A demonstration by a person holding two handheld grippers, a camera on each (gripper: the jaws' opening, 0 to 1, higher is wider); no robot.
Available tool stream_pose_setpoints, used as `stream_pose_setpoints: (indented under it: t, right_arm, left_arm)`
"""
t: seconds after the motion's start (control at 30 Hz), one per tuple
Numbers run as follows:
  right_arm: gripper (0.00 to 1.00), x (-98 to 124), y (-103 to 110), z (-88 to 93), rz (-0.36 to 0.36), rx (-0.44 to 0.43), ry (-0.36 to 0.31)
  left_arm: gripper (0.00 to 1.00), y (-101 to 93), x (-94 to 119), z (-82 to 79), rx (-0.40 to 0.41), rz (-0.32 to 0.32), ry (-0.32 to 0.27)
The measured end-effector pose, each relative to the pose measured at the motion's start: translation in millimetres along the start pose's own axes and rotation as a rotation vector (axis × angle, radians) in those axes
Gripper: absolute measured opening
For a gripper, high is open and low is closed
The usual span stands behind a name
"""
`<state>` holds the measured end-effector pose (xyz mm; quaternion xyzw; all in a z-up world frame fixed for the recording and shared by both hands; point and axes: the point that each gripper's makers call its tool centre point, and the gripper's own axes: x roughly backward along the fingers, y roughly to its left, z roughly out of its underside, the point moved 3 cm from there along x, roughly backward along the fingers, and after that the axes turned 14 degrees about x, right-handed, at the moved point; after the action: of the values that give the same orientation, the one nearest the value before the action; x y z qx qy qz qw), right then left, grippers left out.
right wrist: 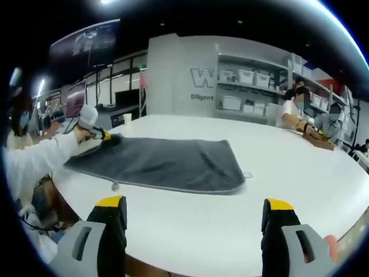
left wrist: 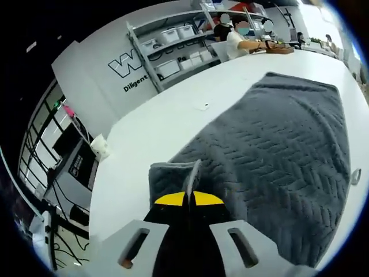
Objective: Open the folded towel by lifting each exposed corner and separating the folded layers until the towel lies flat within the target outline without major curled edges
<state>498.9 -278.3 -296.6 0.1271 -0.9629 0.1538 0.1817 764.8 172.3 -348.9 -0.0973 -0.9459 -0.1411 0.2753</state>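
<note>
A dark grey textured towel (left wrist: 277,150) lies spread on the white table (left wrist: 173,115), stretching away from me in the left gripper view. My left gripper (left wrist: 190,199) is shut on the towel's near corner (left wrist: 170,176), which stands pinched and lifted between the yellow-tipped jaws. In the right gripper view the same towel (right wrist: 167,164) lies flat across the table's middle, with the left gripper (right wrist: 104,137) holding its far left corner in a person's white-sleeved hand. My right gripper (right wrist: 196,216) hangs open above bare table, well short of the towel, with nothing between its jaws.
People sit at the table's far end by a wooden tray (left wrist: 279,50). Shelves with white bins (left wrist: 173,49) stand along the back wall. A small tag (right wrist: 248,175) lies beside the towel's right edge. The table's rounded edge (left wrist: 101,190) is close to the left gripper.
</note>
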Motion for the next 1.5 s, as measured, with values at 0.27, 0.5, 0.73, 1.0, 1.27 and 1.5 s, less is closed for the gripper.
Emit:
stream_pose_setpoints:
  t: [0.27, 0.5, 0.73, 1.0, 1.27, 1.5]
  right_arm:
    - [0.98, 3, 0, -3.0, 0.009, 0.0, -0.01]
    - [0.97, 3, 3, -2.8, 0.005, 0.009, -0.006]
    - [0.97, 4, 2, -2.0, 0.005, 0.009, -0.008]
    - [0.97, 3, 0, -0.7, 0.005, 0.0, -0.007]
    - [0.97, 2, 3, -3.4, 0.002, 0.006, -0.008]
    - [0.97, -1, 3, -1.0, 0.009, 0.012, 0.011]
  left_arm:
    - [0.03, 34.5, 12, -0.8, -0.038, -0.081, -0.006]
    - [0.03, 60.5, 22, -0.4, -0.06, -0.135, -0.003]
    - [0.03, 90.7, 28, 0.6, -0.083, -0.218, 0.014]
    - [0.03, 125.6, 27, -0.3, -0.331, -0.381, 0.061]
    - [0.03, 147.3, 10, 1.4, -0.286, -0.366, 0.075]
    - [0.03, 164.8, -5, 8.8, -0.3, -0.355, 0.108]
